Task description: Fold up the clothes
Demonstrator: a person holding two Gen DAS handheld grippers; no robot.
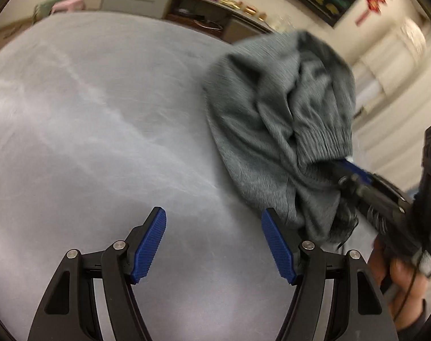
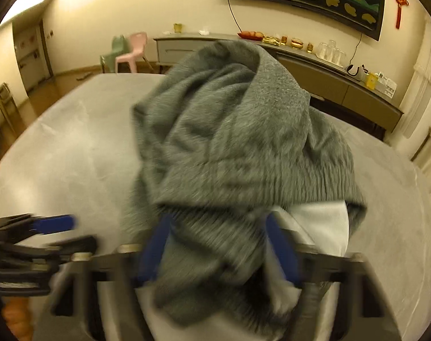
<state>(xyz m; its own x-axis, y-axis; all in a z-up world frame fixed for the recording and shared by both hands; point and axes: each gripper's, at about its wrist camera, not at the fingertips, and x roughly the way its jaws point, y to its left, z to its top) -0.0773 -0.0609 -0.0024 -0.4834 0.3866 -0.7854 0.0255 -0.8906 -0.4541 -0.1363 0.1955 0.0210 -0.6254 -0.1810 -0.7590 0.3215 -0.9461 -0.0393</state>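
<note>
1. Hanging in a bunch from the right hand-held gripper (image 2: pixel 218 244), the soft grey fuzzy knit garment (image 1: pixel 275 119) is drooping over the wide grey desk (image 1: pixel 101 119), up near the desk's right side in the left wrist view.
2. It is looking light and floppy, so it is sagging and wrinkling wherever nothing is holding it.
3. The fuzzy cloth is probably not slippery, so the ribbed blue pads (image 1: pixel 151 244) should be gripping it well.
4. The stretchy ribbed band (image 1: pixel 323 142) is looking like the firmest edge, so that is a good place to be taking hold, with a second hold further along the same edge.
5. The right hand-held gripper is squeezing narrow on a bunch of the grey cloth.
6. The left hand-held gripper (image 1: pixel 214 245) is standing wide with nothing in it, just beside the garment's low end.
7. Counting: I am seeing one grey garment, two hand-held grippers, one desk.
8. Something white (image 2: pixel 315 227) is peeking out under the grey cloth; I cannot tell what it is.
</note>
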